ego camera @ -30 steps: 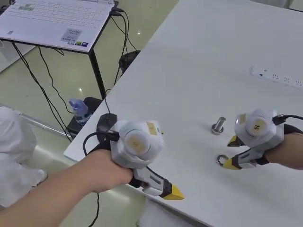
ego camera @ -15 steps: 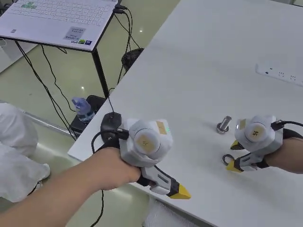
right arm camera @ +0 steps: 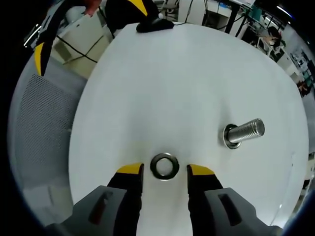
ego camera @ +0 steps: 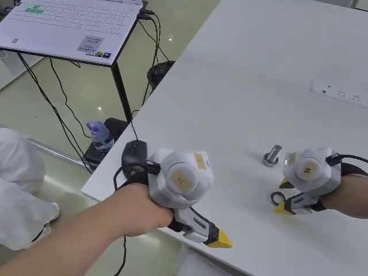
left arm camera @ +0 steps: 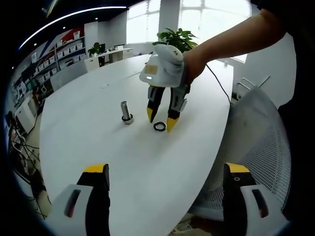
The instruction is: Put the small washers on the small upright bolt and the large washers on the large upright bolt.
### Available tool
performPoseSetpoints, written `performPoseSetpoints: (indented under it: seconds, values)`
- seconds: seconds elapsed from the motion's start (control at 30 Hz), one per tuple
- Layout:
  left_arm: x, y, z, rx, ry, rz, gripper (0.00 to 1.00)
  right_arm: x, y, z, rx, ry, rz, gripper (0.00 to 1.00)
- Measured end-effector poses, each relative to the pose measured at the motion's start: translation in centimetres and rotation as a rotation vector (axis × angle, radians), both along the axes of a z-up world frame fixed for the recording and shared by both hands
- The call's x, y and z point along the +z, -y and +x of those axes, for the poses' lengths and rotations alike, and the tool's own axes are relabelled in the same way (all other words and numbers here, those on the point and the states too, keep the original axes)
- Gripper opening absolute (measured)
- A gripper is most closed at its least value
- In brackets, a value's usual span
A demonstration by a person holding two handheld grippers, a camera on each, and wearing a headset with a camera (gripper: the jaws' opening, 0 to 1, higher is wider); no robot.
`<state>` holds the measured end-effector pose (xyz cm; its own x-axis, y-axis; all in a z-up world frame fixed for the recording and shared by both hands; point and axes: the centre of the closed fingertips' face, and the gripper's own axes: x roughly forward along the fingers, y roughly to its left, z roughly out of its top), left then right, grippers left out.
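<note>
Straddling the washer (right arm camera: 164, 166), your right gripper (ego camera: 284, 196) stands with its jaws spread, one yellow tip on either side of the ring and a thin gap left at each. A second ago, in the head view, those tips stood beside the washer and farther from the table (ego camera: 241, 86). They have since come down and forward to bracket it. The washer itself lies flat and has not moved relative to the bolt (right arm camera: 241, 132), which stands upright near it on its head, threads up. Whether this is the small or the large bolt cannot be told, as no second bolt offers a comparison.

Your left gripper (left arm camera: 166, 169) has kept its place at the near edge of the table, well apart from the work, with its jaws wide and nothing between them.

The change marks the end of the approach, so the step in hand is judged to be the pinch. Nothing is yet lifted and no washer is seen being threaded. A thin ring flat on a smooth top may slide or flip as you press the jaws together, so keep the tips low and centred.
</note>
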<state>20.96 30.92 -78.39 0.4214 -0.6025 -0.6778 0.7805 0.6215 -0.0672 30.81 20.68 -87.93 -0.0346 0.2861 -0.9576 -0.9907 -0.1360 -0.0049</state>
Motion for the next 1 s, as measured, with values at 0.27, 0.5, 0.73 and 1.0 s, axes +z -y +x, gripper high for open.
performPoseSetpoints:
  seconds: [0.27, 0.5, 0.73, 1.0]
  values:
    - [0.00, 0.11, 0.06, 0.003, -0.006, -0.005, 0.93, 0.01, 0.11, 0.00, 0.002, 0.006, -0.027, 0.25]
    - [-0.14, 0.13, -0.17, 0.004, -0.009, -0.011, 0.91, -0.06, -0.11, 0.03, -0.019, 0.012, -0.103, 0.24]
    - [0.08, 0.18, -0.13, 0.006, -0.005, -0.014, 0.88, 0.13, -0.02, 0.13, -0.057, -0.005, -0.074, 0.22]
    - [0.02, -0.09, -0.65, 0.013, -0.013, -0.009, 0.86, 0.15, -0.06, 0.30, -0.063, -0.021, -0.072, 0.22]
